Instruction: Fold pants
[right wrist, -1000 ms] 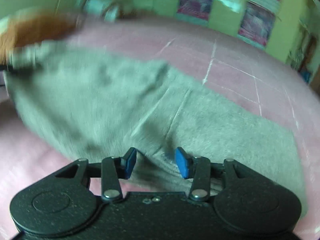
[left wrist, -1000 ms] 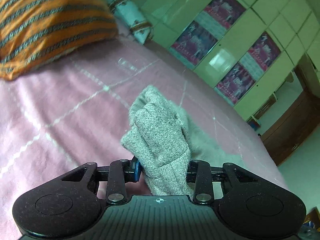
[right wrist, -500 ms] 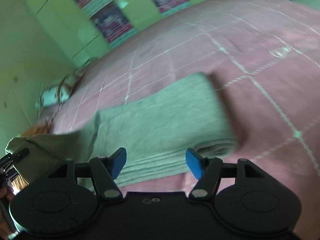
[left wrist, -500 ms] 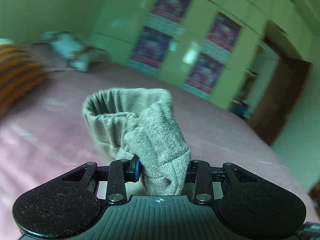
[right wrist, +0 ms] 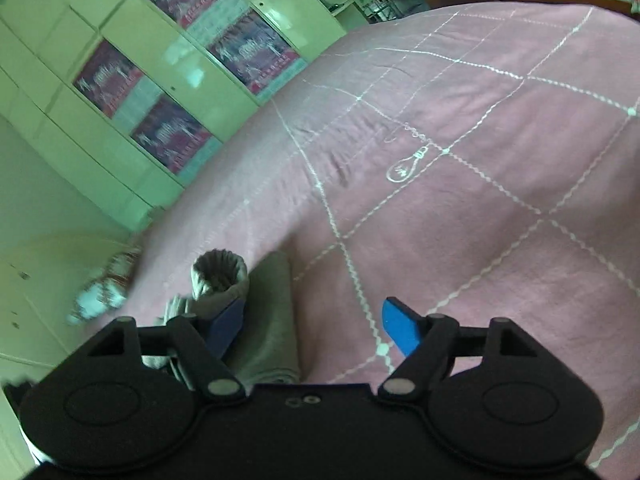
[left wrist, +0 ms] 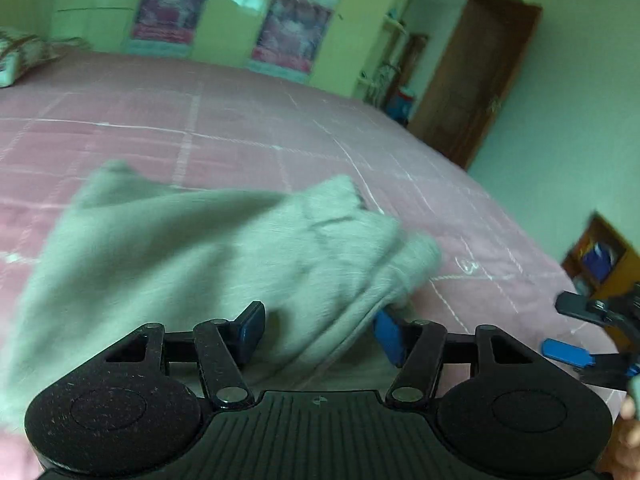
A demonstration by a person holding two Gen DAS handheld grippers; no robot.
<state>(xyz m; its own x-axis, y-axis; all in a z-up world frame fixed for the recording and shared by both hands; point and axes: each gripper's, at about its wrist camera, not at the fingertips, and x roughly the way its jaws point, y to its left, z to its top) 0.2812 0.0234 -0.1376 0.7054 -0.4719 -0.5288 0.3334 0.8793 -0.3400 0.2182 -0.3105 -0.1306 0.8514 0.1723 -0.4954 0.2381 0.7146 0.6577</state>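
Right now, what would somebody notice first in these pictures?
The grey pants, lying in a rumpled heap on the pink quilted bedspread, right in front of the open left claw. Next, the white light bulb stitched on the bedspread, ahead of the open right claw.

A home bedroom: a bed (left wrist: 280,120) under a pink quilt, with a green postered wardrobe (right wrist: 132,80) beyond it.

- Pants (left wrist: 208,240): grey knitted cloth, soft and matt.
- Bedspread (right wrist: 460,168): pink matt cloth with pale stitched lines.
- Wardrobe doors (right wrist: 120,8): glossy, reflective.
- Room door (left wrist: 480,80): brown wood.
- Left gripper (left wrist: 318,332): black speckled matt plastic, metal rivets.
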